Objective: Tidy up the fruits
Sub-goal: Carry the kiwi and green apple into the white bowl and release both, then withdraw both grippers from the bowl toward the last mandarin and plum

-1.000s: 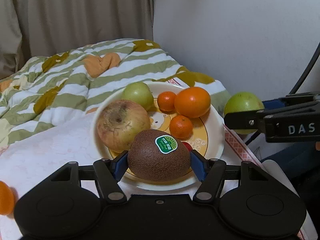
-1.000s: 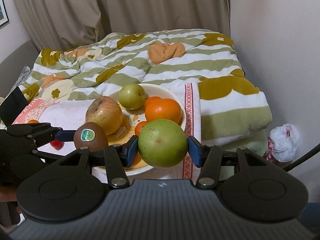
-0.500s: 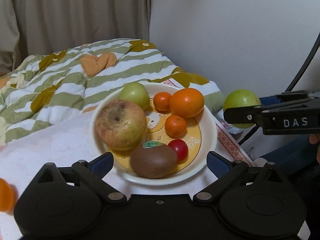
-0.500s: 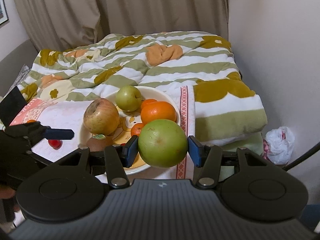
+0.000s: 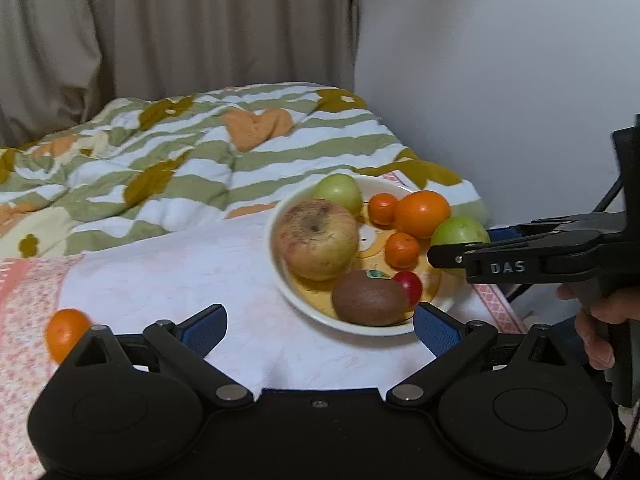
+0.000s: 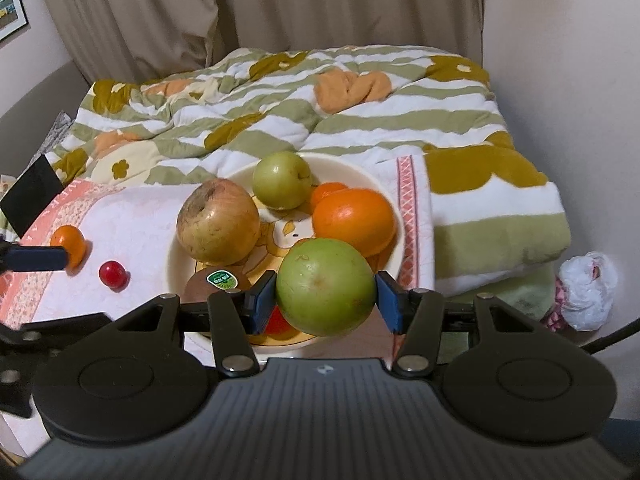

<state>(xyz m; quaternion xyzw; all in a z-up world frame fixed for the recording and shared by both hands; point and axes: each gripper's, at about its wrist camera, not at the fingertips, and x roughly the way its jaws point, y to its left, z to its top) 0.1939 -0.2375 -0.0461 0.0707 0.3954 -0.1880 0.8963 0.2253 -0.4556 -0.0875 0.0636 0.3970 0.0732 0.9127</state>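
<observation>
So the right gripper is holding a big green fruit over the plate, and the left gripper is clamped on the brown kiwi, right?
Not quite. The left gripper is open and holds nothing: the left wrist view shows its blue pads spread wide, and the kiwi lies in the plate. The rest stands: the right gripper is shut on the big green fruit over the plate's near edge.

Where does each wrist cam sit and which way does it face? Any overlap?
Left wrist: behind the open left gripper, facing the plate; right gripper and hand visible.
Right wrist: behind the right gripper, shut on the green fruit, over the plate.
Shared: plate, kiwi, quilt.
</observation>
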